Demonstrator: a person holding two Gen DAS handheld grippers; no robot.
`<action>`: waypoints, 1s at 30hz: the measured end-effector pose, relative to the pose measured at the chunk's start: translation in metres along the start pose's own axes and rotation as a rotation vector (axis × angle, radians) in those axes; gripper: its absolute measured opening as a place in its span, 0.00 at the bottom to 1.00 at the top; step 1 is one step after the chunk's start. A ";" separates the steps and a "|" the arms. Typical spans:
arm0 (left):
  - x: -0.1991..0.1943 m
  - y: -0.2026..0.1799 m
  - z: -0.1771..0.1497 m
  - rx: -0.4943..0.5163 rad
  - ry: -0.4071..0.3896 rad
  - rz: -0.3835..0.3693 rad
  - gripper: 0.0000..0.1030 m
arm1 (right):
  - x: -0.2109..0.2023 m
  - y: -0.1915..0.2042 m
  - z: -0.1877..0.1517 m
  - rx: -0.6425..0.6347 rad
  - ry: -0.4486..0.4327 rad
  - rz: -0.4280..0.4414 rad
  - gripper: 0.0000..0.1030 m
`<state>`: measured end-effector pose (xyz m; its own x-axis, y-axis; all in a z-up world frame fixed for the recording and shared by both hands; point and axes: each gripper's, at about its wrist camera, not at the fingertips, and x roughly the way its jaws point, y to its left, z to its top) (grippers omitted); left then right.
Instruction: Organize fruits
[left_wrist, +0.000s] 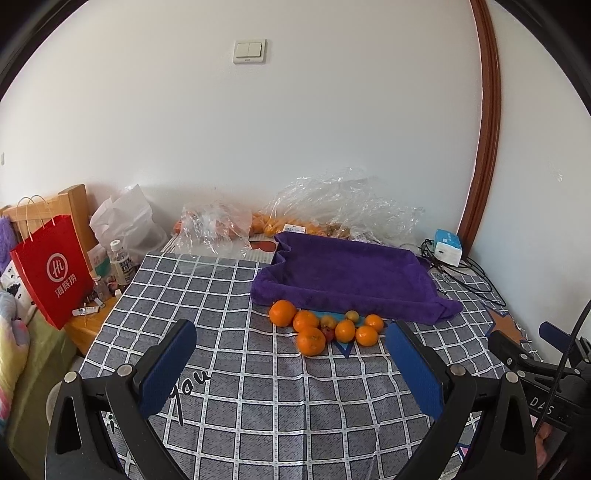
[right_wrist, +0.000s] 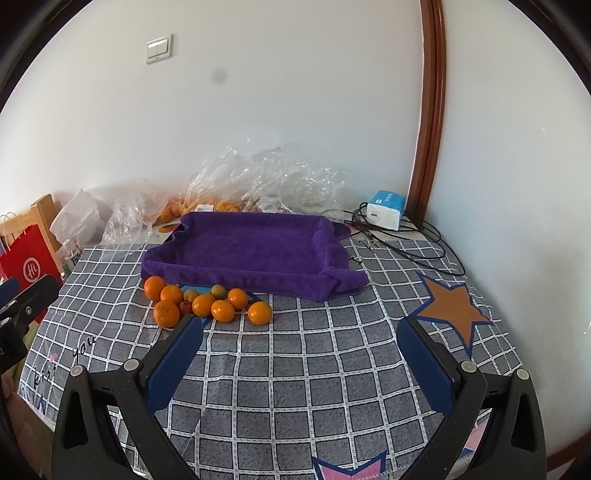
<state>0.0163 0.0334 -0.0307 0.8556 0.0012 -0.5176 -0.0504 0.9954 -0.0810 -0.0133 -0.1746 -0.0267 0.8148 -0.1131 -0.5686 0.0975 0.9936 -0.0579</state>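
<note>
You are holding the left gripper (left_wrist: 291, 332) low over the checked tablecloth (left_wrist: 236, 398), and its blue pads (left_wrist: 168, 365) are standing wide apart with nothing between them. Your right gripper (right_wrist: 301, 332) is also hovering over the cloth with its fingers spread and gripping nothing; in the left wrist view its black frame is showing at about 3 o'clock.

Just beyond the fingertips, the fruits are lying in a tight group on the cloth. In the right wrist view they are sitting at about 11 o'clock: seven mandarins (right_wrist: 203, 304) touching or almost touching each other, one mandarin (right_wrist: 259, 312) a little apart on the right side, two small yellow-green fruits (right_wrist: 218, 291) and one small red fruit (right_wrist: 185, 306) between them.

Directly behind the group, a tray covered by a purple towel (right_wrist: 251, 247) is lying, and the nearest mandarins are touching its front edge.

Farther, at 12 o'clock against the wall, crumpled clear plastic bags (right_wrist: 266, 173) are holding more orange fruits. A blue-white tissue pack (right_wrist: 386, 208) and black cables (right_wrist: 413, 247) are lying at 1 o'clock. In the left wrist view, a red paper bag (left_wrist: 55, 269) is standing at 9 o'clock beside a plastic bottle (left_wrist: 121, 264).
</note>
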 end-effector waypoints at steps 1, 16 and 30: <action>0.005 0.002 -0.003 -0.005 0.006 0.003 1.00 | 0.007 0.001 -0.002 0.000 0.009 0.012 1.00; 0.098 0.031 -0.037 -0.066 0.177 0.000 0.86 | 0.102 0.034 -0.026 -0.065 0.184 0.116 0.91; 0.158 0.061 -0.046 -0.135 0.279 -0.066 0.73 | 0.163 0.022 -0.020 -0.044 0.241 0.155 0.68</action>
<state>0.1245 0.0904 -0.1565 0.6861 -0.1075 -0.7196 -0.0837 0.9708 -0.2249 0.1099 -0.1706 -0.1370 0.6582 0.0401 -0.7518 -0.0465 0.9988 0.0126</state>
